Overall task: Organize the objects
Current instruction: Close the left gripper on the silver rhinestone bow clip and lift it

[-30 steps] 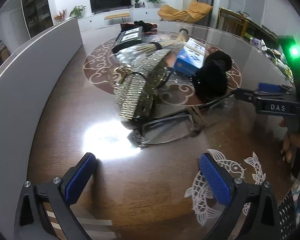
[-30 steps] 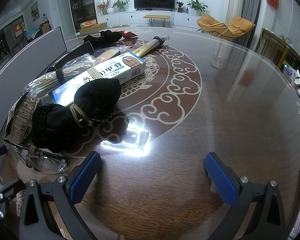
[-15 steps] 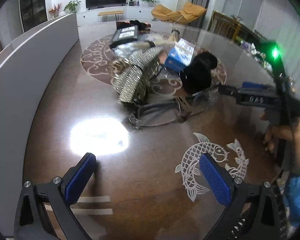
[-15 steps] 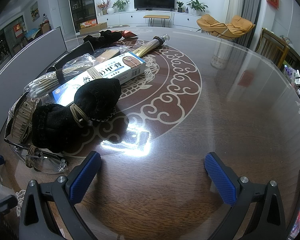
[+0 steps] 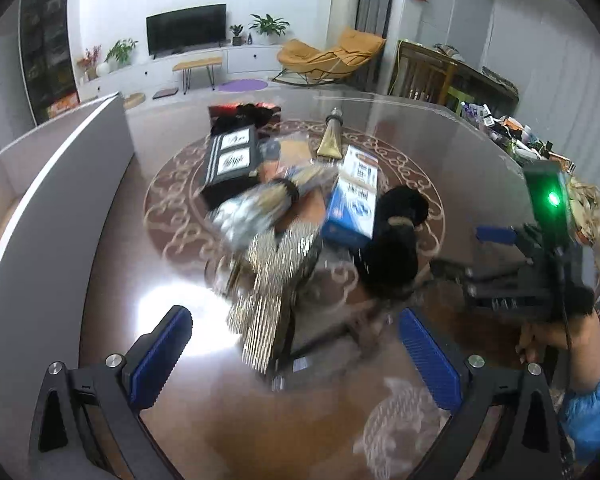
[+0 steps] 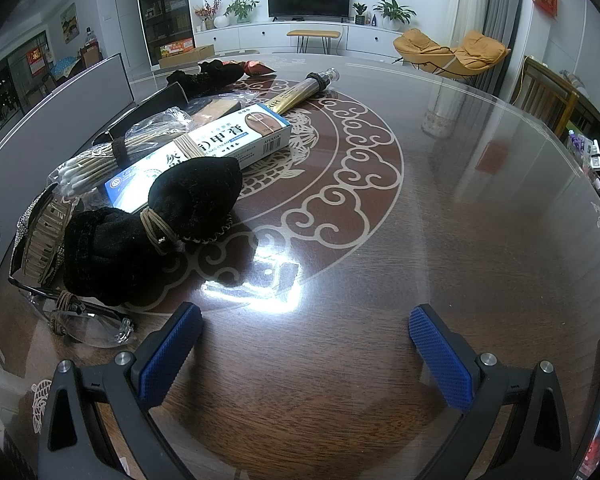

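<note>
A heap of small objects lies on the round brown table [image 6: 460, 220]. It holds a black velvet pouch [image 6: 152, 232] [image 5: 392, 240], a blue and white cream box [image 6: 204, 156] [image 5: 354, 200], a bag of cotton swabs [image 6: 116, 156], a sparkly gold strap [image 5: 268, 300] [image 6: 40, 232], clear glasses [image 6: 88, 320], a gold tube [image 6: 300, 94] and a black case [image 5: 230, 160]. My left gripper [image 5: 296, 352] is open and empty, just in front of the strap. My right gripper [image 6: 306, 348] is open and empty, right of the glasses; it also shows in the left wrist view [image 5: 500, 256].
A tall white panel [image 5: 40, 216] stands along the table's left side. More black cloth and a red packet [image 6: 256, 66] lie at the far edge of the heap. Chairs and a cluttered shelf [image 5: 512, 132] stand to the right.
My left gripper has swung and moved forward toward the heap; its view is blurred with motion. The right gripper has not moved. Nothing was picked up.
</note>
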A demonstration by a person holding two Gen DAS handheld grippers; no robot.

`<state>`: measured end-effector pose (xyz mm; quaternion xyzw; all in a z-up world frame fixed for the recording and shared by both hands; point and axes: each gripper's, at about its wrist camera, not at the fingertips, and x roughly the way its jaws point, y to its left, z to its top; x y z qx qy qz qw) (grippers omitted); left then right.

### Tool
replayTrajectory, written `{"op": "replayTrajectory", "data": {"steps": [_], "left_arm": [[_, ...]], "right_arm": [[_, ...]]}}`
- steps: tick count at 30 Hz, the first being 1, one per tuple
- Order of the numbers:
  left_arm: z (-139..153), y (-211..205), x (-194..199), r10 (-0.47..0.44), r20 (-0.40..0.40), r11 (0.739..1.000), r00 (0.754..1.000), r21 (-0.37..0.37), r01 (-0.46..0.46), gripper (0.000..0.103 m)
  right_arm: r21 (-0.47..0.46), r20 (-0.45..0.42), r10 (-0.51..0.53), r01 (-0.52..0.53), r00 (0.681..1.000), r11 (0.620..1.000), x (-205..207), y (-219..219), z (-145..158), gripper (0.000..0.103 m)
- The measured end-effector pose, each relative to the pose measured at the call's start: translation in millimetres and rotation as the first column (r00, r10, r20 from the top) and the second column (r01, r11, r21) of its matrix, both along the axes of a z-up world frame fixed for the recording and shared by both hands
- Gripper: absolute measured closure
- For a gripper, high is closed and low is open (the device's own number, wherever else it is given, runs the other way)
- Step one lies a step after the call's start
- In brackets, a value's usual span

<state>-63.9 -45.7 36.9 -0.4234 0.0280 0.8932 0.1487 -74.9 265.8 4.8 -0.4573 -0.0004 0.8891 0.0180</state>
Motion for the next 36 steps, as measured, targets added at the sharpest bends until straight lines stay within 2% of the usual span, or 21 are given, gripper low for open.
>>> {"op": "replayTrajectory", "data": {"steps": [2,5,6,7,9,11,17,21,27,32,33,36], "left_arm": [[-4,3,-15,0.010,0.017,1.000,1.000,-0.017,-0.009,0.000],[-18,2,-40,0.005,0.097,1.000,0.995,0.001,-0.006,0.000],[-23,0,-45,0.002,0.120,1.000,0.993,0.013,-0.004,0.012],[-27,-2,-49,0.001,0.134,1.000,0.991,0.025,-0.004,0.033],[-34,-12,-54,0.011,0.165,0.997,0.986,0.073,-0.023,0.052],[-34,-26,-50,0.064,0.158,0.992,0.985,0.094,-0.080,0.051],[-31,-54,-13,0.154,0.150,0.985,0.977,0.059,-0.164,0.052],[-29,-62,12,0.175,0.151,0.982,0.973,0.042,-0.183,0.051],[-32,-62,30,0.178,0.139,0.984,0.974,0.001,-0.180,0.051],[-34,-67,41,0.163,0.134,0.986,0.977,0.011,-0.166,0.050],[-35,-67,40,0.163,0.141,0.986,0.977,0.007,-0.166,0.048],[-36,-67,42,0.171,0.140,0.985,0.975,-0.017,-0.170,0.032]], "right_arm": [[0.000,0.000,0.000,0.000,1.000,1.000,0,0,0,0.000],[0.000,0.000,0.000,0.000,1.000,1.000,0,0,0,0.000],[0.000,0.000,0.000,0.000,1.000,1.000,0,0,0,0.000],[0.000,0.000,0.000,0.000,1.000,1.000,-1,-1,0,0.000],[0.000,0.000,0.000,0.000,1.000,1.000,0,0,0,0.000],[0.000,0.000,0.000,0.000,1.000,1.000,0,0,0,0.000],[0.000,0.000,0.001,-0.001,1.000,1.000,0,0,0,0.000],[0.000,0.000,0.001,-0.001,1.000,1.000,0,-1,0,0.000],[0.001,-0.001,0.001,-0.001,1.000,1.000,0,0,0,0.000],[0.001,-0.001,0.001,-0.001,1.000,1.000,0,0,0,0.000],[0.001,-0.001,0.001,-0.001,1.000,1.000,0,0,0,0.000],[0.001,-0.001,0.001,-0.001,1.000,1.000,0,0,0,0.000]]}}
